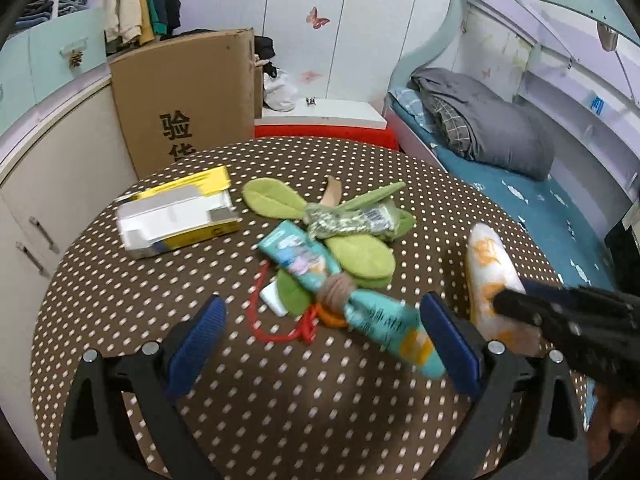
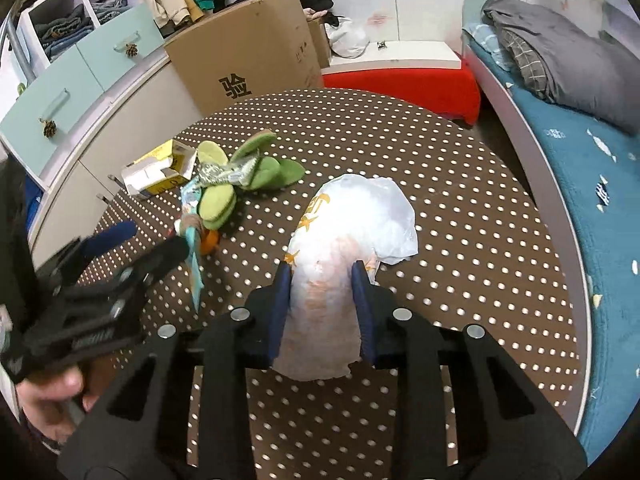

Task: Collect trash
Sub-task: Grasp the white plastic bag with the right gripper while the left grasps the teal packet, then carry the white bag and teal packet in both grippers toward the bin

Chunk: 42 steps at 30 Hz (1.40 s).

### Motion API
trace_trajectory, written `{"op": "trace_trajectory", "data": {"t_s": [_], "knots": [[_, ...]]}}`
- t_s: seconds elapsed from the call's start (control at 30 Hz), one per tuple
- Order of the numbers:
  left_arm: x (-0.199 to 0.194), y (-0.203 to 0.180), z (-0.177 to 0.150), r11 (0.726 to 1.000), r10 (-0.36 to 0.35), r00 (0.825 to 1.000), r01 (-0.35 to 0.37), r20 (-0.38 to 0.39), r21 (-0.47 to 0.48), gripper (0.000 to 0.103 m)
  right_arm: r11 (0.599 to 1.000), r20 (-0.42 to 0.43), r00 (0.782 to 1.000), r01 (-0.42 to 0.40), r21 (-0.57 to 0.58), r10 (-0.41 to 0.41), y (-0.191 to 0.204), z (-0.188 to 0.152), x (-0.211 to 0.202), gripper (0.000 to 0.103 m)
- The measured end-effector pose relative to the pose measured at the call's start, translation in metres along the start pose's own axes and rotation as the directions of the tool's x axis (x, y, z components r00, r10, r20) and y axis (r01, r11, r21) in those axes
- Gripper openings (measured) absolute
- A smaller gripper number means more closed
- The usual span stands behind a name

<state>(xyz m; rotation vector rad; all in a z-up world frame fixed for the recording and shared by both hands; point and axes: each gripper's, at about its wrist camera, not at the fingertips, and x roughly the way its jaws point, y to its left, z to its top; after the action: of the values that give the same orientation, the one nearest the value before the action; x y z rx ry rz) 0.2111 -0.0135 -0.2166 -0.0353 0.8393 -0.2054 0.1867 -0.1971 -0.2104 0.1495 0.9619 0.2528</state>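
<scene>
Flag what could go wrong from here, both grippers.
1. The right gripper pinches only the near end of the limp white plastic bag; the rest lies slack on the dotted table, so it may slip out or snag when lifted.
2. The left gripper, jaws open, straddles the teal wrapper, which lies tangled with a red cord and green felt leaves; closing could drag those along.
3. Both grippers work close together, so they may collide.

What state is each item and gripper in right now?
White plastic bag with orange print: pinched, lying on table.
Right gripper: shut on the bag.
Left gripper: open, above teal wrapper.
Yellow-and-white cardboard box: torn open, lying flat.
</scene>
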Motion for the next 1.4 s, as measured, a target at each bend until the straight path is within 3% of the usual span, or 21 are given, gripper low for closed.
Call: {"op": "trace_trajectory", "data": {"t_s": [0.03, 0.07, 0.1, 0.17, 0.3, 0.4, 0.47, 0.57, 0.63, 0.67, 0.8, 1.07, 1.4], "knots": [[0.004, -0.001, 0.002, 1.000, -0.004, 1.000, 0.004, -0.002, -0.002, 0.095, 1.000, -0.001, 1.000, -0.003, 0.002, 0.003, -0.002, -0.001, 0.000, 0.032], [0.008, -0.002, 0.004, 1.000, -0.006, 1.000, 0.006, -0.006, -0.006, 0.086, 1.000, -0.002, 1.000, -0.003, 0.002, 0.003, -0.002, -0.002, 0.000, 0.033], [0.012, -0.002, 0.005, 1.000, -0.015, 1.000, 0.015, -0.021, -0.008, 0.058, 1.000, -0.002, 1.000, -0.006, 0.001, 0.006, -0.002, -0.002, 0.000, 0.034], [0.019, 0.001, 0.003, 0.998, -0.055, 0.996, 0.054, -0.063, -0.020, 0.034, 1.000, -0.002, 1.000, -0.008, -0.004, 0.008, -0.001, -0.001, 0.001, 0.035], [0.007, 0.013, -0.015, 0.996, -0.086, 0.994, 0.086, -0.064, -0.007, 0.024, 1.000, -0.008, 1.000, -0.009, -0.017, 0.009, 0.004, -0.001, 0.002, 0.037], [-0.008, 0.024, -0.028, 0.997, -0.078, 0.996, 0.078, -0.048, 0.012, 0.023, 0.999, -0.014, 1.000, -0.017, -0.033, 0.016, 0.013, -0.001, 0.006, 0.049], [-0.015, 0.029, -0.036, 0.998, -0.059, 0.997, 0.061, -0.048, 0.036, 0.026, 0.999, -0.017, 1.000, -0.010, -0.044, 0.010, 0.019, 0.000, 0.010, 0.051], [-0.017, 0.031, -0.041, 0.997, -0.011, 0.999, 0.014, -0.039, 0.080, 0.054, 0.998, -0.024, 0.999, 0.026, -0.058, -0.028, 0.025, 0.000, 0.020, 0.051], [-0.014, 0.032, -0.042, 0.995, -0.020, 0.998, 0.025, -0.052, 0.097, 0.054, 0.997, -0.018, 0.999, 0.044, -0.067, -0.045, 0.028, -0.002, 0.023, 0.043], [-0.013, 0.032, -0.043, 0.995, -0.031, 0.998, 0.037, -0.060, 0.097, 0.053, 0.997, -0.013, 0.999, 0.041, -0.065, -0.042, 0.027, -0.003, 0.022, 0.042], [-0.010, 0.031, -0.044, 0.990, -0.105, 0.991, 0.112, -0.083, 0.083, 0.021, 0.999, 0.004, 1.000, 0.013, -0.051, -0.013, 0.021, -0.009, 0.012, 0.039], [-0.029, 0.031, -0.053, 0.980, -0.188, 0.980, 0.191, -0.061, 0.051, 0.019, 1.000, 0.047, 0.999, -0.015, -0.020, 0.016, 0.002, -0.016, -0.015, 0.038], [-0.071, 0.028, -0.052, 0.977, -0.211, 0.977, 0.210, 0.034, 0.024, 0.019, 1.000, 0.158, 0.987, -0.024, 0.011, 0.022, -0.022, -0.014, -0.058, 0.038]]}}
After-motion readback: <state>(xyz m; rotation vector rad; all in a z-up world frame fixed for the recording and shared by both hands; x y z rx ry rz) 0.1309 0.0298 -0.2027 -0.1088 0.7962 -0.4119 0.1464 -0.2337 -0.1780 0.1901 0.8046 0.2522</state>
